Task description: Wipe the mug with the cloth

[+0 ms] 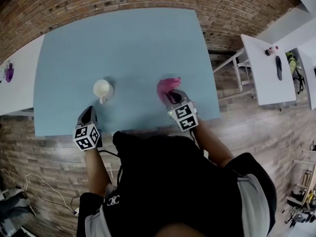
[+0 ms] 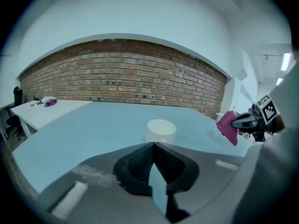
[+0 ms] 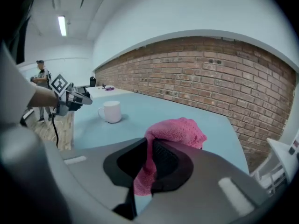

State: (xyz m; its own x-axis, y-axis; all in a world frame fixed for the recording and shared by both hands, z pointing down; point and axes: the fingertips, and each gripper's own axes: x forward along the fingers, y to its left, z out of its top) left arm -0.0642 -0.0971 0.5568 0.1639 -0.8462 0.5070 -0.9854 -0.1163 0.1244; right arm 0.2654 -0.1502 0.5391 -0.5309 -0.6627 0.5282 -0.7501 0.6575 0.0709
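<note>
Head view: a small white ceramic mug stands upright on the near half of a pale blue tabletop, its handle turned toward the person, with the left gripper just short of it at the table's near edge and the right gripper well apart to the other side. The right gripper view shows that tool's jaws pinching a fold of a soft pink knitted cloth, one bunch puffed up above the pads and a loose tail drooping below them. The left gripper view shows the left tool's jaws pressed together on nothing, pointed at the mug ahead. The cloth looks light and limp, likely to sag and fold around whatever it meets, so the bunched end is the part to press on the mug. The mug looks rigid, smooth and breakable, and probably light enough to skid or tip on the slick tabletop if rubbed unsupported. The handle, or the wall at the rim, appears the surest place for the left gripper to steady it.
</note>
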